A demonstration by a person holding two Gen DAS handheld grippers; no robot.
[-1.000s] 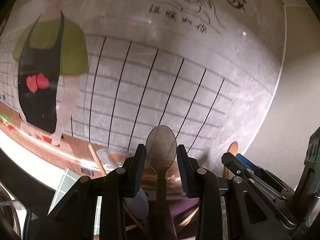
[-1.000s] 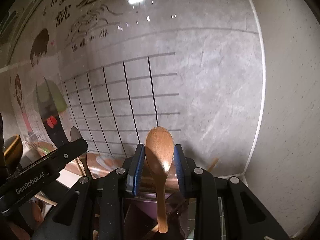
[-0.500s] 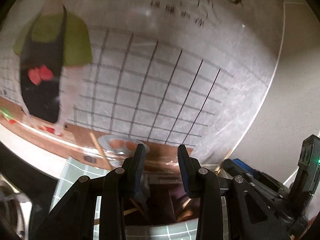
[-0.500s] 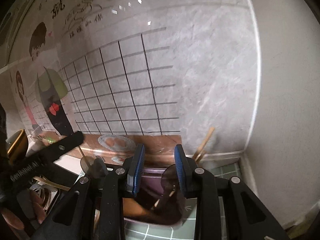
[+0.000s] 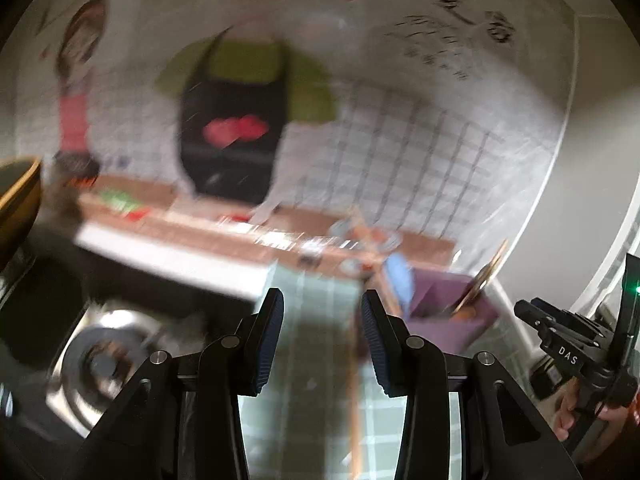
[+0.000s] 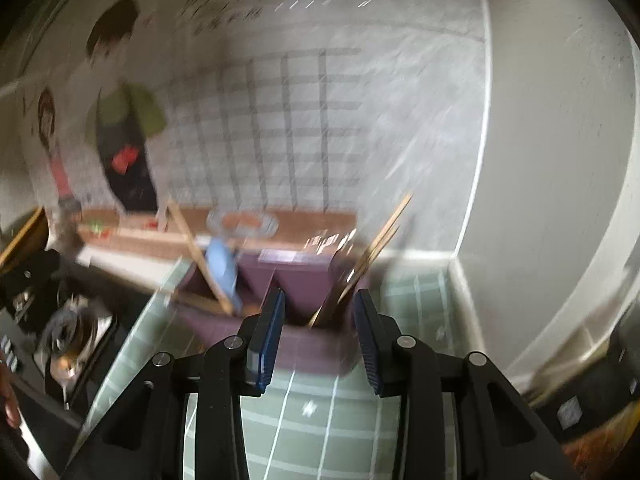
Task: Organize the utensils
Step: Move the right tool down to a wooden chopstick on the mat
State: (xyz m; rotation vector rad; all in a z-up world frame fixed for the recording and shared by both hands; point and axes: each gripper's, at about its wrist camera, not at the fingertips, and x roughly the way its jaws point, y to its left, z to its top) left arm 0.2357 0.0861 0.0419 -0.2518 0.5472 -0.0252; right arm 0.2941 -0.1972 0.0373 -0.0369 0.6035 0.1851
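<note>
Leaning wooden utensils (image 6: pixel 372 248) + blue spoon (image 6: pixel 222 268) in purple organizer (image 6: pixel 312 344)

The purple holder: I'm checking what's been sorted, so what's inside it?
In the purple holder: wooden sticks leaning right, a blue utensil left. Its walls and blur hide anything lower.
</note>
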